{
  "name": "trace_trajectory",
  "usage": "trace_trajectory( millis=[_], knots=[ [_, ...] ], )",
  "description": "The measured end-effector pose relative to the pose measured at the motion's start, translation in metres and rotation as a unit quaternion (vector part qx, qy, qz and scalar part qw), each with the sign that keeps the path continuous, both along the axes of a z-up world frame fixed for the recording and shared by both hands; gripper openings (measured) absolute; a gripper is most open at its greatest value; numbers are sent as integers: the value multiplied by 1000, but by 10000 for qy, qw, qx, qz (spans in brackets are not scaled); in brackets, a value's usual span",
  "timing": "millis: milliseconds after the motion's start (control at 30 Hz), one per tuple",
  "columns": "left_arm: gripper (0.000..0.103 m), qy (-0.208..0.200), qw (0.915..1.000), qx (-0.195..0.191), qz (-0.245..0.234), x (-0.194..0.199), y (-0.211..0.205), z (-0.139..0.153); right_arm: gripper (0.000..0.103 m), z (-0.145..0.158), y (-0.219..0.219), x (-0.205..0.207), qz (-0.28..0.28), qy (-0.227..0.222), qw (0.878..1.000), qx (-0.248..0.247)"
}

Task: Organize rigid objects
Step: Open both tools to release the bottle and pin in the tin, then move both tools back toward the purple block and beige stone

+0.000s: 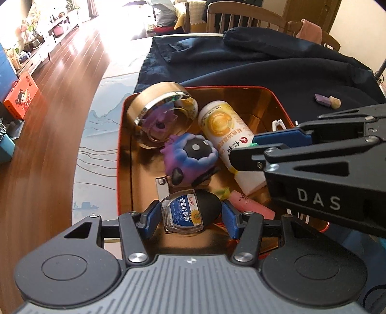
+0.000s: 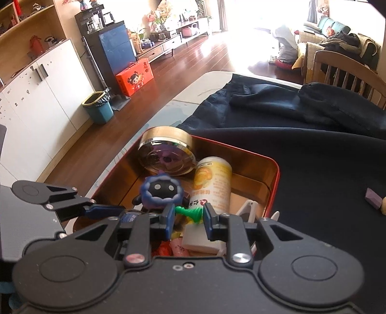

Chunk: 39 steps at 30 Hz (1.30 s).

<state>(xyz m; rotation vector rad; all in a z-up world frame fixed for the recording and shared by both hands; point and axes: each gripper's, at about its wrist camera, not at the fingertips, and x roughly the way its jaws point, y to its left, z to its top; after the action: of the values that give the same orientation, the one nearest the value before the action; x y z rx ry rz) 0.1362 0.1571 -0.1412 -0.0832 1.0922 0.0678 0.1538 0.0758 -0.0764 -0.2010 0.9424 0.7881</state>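
A red-rimmed tin with a gold inside holds a round gold case, a yellow-and-white bottle lying down, a purple-blue toy figure and a pink piece. My left gripper hangs over the tin's near end, shut on a small blue-labelled bottle with a black cap, held end to end. My right gripper reaches in from the right, above the yellow bottle, with a small green plastic piece spanning its blue pads.
The tin sits on a dark navy cloth over a pale table whose left edge drops to a wood floor. A purple block and a beige piece lie on the cloth to the right. Wooden chairs stand behind.
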Motion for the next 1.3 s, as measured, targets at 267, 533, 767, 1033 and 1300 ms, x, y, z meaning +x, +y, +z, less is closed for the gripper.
trace_trajectory(
  millis=[267, 533, 767, 1033, 1300],
  knots=[
    [54, 149, 9999, 22, -69, 3, -7, -4, 28, 1, -2, -1, -64, 29, 10000, 18],
    [61, 213, 9997, -102, 55, 0, -6, -1, 30, 9, -7, -8, -48, 58, 9999, 103],
    [64, 65, 9998, -170, 110, -8, -7, 10, 37, 19, -16, -16, -70, 25, 9997, 214],
    [65, -236, 9991, -263, 216, -23, -8, 28, 42, 33, -33, -29, -81, 0, 9993, 355],
    [71, -563, 9977, -290, 226, -39, -18, 47, 58, 50, -61, -41, -218, -52, 9977, 632]
  ],
)
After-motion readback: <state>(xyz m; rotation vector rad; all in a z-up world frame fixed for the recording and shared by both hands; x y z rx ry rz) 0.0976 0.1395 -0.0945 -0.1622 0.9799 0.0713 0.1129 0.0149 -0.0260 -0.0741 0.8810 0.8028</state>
